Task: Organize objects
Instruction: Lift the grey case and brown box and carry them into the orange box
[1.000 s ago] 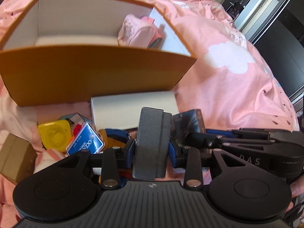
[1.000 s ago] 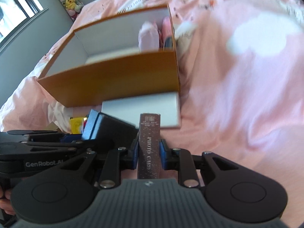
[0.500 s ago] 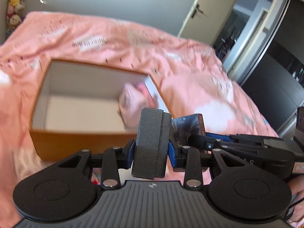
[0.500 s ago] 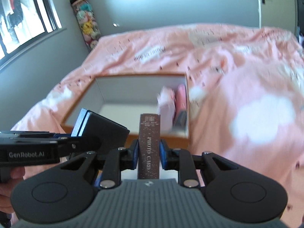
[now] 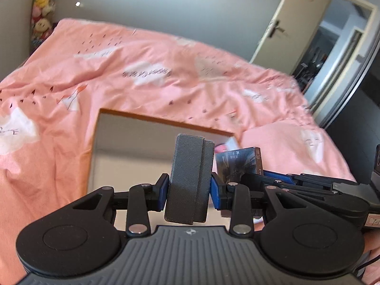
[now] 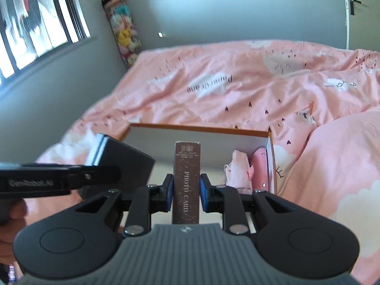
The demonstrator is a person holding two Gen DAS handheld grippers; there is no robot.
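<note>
Looking along the left gripper (image 5: 189, 188), its jaws clamp a dark grey case (image 5: 190, 178) upright above an orange box (image 5: 163, 118) lying open on a pink bed (image 5: 142, 71). Just to its right is the right gripper (image 5: 239, 180), holding a dark card box (image 5: 239, 160).

From the right wrist view, the right gripper (image 6: 184, 191) has its jaws closed on that card box (image 6: 186, 180), labelled "PHOTO CARD", above the orange box (image 6: 199, 127). Pink items (image 6: 239, 171) lie inside at the right wall.
</note>
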